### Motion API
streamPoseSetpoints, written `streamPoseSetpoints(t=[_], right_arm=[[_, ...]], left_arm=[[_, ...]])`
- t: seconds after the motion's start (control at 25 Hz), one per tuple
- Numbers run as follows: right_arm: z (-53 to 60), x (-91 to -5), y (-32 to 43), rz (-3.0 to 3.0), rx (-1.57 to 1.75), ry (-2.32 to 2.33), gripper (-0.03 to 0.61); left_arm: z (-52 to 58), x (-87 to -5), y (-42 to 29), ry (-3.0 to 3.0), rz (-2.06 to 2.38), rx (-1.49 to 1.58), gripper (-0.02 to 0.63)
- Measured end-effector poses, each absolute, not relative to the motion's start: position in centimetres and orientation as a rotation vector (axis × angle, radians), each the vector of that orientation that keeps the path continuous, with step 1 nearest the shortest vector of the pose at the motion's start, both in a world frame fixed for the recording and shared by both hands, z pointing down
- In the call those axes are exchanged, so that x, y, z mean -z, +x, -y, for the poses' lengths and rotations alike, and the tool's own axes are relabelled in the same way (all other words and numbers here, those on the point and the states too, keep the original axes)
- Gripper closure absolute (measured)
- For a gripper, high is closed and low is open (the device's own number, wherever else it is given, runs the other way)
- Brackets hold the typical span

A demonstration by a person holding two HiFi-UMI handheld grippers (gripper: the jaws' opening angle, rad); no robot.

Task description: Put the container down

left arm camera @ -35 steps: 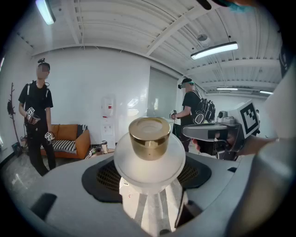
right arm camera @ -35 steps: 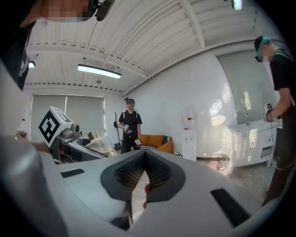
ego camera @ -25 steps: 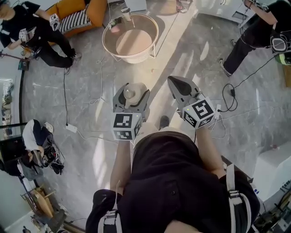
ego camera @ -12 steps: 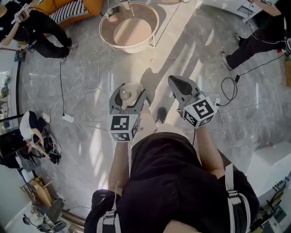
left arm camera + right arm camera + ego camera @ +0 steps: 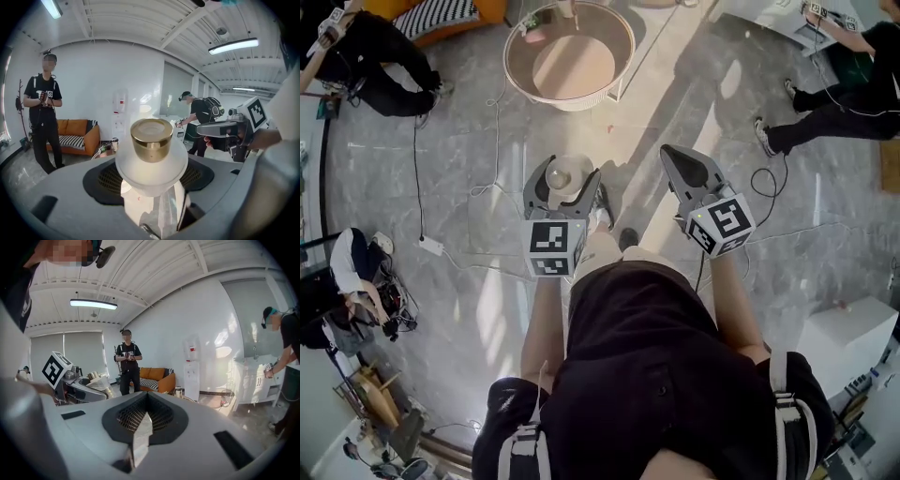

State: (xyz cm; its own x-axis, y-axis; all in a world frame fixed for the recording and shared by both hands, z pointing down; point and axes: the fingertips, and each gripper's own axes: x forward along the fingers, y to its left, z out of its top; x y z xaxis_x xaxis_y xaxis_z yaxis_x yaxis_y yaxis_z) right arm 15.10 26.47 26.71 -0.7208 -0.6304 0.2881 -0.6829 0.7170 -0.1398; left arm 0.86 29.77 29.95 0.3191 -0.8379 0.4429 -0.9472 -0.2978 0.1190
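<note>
My left claw (image 5: 565, 180) is clamped on the container (image 5: 151, 164), a frosted white jar that stands upright between the jaws with its gold cap (image 5: 151, 139) on top. I hold it in the air in front of my waist, over the grey marble floor (image 5: 469, 169) and touching nothing else. My right claw (image 5: 679, 159) is beside it, a little apart; its jaws are pressed together with nothing between them, and they meet in one line in the right gripper view (image 5: 142, 427). Each claw carries its marker cube (image 5: 555, 247) on the side nearest my body. Farther ahead on the floor stands a round table (image 5: 617, 58) with a white rim and a tan top. An orange sofa (image 5: 441, 13) with a striped cushion is off to its left. A person in black (image 5: 370, 52) is near the sofa, and another (image 5: 839, 89) is well off to my right, with a black cable (image 5: 766, 183) lying on the floor between that person and me.
</note>
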Motion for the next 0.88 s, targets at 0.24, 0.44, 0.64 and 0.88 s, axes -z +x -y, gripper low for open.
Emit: streamPoseSetpoints(t=[0.24, 0.44, 0.64, 0.88], right_arm=[[-20.2, -23.6, 13.1, 2.686, -0.288, 1.154, 0.575], [-17.3, -24.5, 11.7, 2.661, -0.314, 1.194, 0.575], [-15.4, -25.7, 11.2, 2.627, -0.372, 1.246, 0.575], [-13.0, -26.3, 11.0, 2.616, -0.398, 1.239, 0.575]], left_arm=[[-23.5, -28.5, -2.3, 2.288, 1.585, -0.392, 0.267], [-19.6, -29.7, -3.7, 2.322, 1.538, -0.401, 0.267], [-17.4, -31.5, -4.5, 2.325, 1.475, -0.435, 0.267], [-14.7, -31.9, -4.3, 2.337, 1.454, -0.457, 0.267]])
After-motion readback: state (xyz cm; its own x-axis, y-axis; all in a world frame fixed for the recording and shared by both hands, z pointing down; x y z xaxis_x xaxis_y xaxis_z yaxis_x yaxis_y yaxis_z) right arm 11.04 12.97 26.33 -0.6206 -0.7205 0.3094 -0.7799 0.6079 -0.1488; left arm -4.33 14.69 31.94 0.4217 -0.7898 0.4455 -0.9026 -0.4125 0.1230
